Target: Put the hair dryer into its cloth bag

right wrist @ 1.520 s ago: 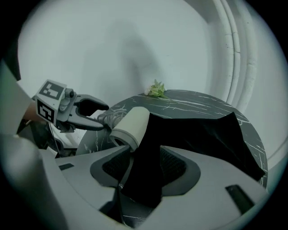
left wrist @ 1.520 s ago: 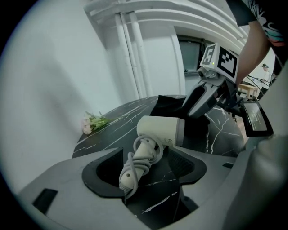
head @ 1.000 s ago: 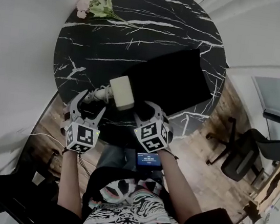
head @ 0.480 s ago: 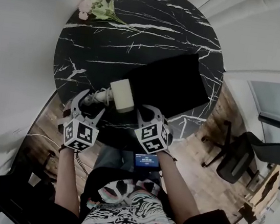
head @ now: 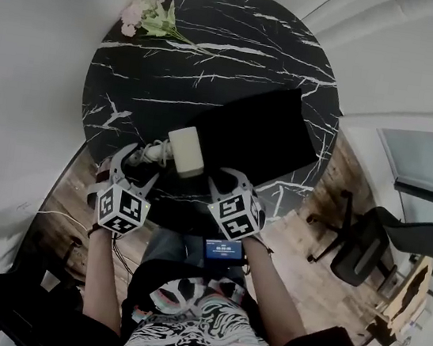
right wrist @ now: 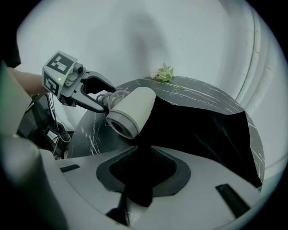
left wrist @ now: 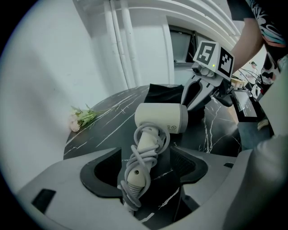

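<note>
Both claws sit lower centre: right claw [head: 227, 181], just closing, pinches the cloth bag [head: 262, 131] by its edge so its mouth can open, left claw [head: 140, 161] wide around the handle of the hair dryer [head: 186, 150].

Head camera looking steeply down at table [head: 216, 64]; gripper cameras peering low, close, from opposite sides, sharing hair dryer [left wrist: 161, 117].
</note>
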The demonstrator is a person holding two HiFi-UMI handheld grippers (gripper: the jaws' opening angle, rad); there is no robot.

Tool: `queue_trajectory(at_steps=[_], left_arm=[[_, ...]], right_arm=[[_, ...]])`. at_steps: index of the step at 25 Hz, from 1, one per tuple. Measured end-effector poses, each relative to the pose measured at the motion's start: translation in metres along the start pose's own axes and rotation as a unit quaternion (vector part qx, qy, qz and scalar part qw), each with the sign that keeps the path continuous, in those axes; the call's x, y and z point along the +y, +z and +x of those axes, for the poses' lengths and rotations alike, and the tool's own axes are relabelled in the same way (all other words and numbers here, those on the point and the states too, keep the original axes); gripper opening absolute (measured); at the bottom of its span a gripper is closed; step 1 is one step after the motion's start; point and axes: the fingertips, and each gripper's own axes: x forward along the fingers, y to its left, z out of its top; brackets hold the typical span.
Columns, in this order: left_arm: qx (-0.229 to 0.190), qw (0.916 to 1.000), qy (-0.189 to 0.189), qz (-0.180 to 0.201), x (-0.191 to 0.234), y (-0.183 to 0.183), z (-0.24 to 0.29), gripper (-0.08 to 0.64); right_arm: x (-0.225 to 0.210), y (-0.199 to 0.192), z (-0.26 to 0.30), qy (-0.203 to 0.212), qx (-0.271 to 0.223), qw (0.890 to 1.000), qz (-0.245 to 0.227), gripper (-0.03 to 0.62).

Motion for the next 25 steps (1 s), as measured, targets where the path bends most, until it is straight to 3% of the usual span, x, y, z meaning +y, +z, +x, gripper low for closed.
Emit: queue_trajectory(at_steps=[6,11,17,25], left_arm=[[0.007,0.9999,-0.007,0.004,0.003,0.002,0.005,0.328],[0.031,0.9980,-0.033,0.043,-0.006,-0.002,0.018,0.328],[0.044,0.9976,-0.047,0.026,-0.003,-0.005,0.025,0.328],[0.069,0.9937,-0.076,0.046,-0.006,-0.012,0.034,0.328]], right_arm=[[-0.008,-0.009,0.001,-0.003,0.017,1.000,0.003,0.044],[-0.008,-0.007,0.000,-0.003,0.023,0.999,-0.025,0.026],[-0.023,0.007,-0.020,-0.029,-0.015,0.999,0.015,0.023],[-0.039,0.032,-0.052,-0.067,-0.062,0.995,0.044,0.023]])
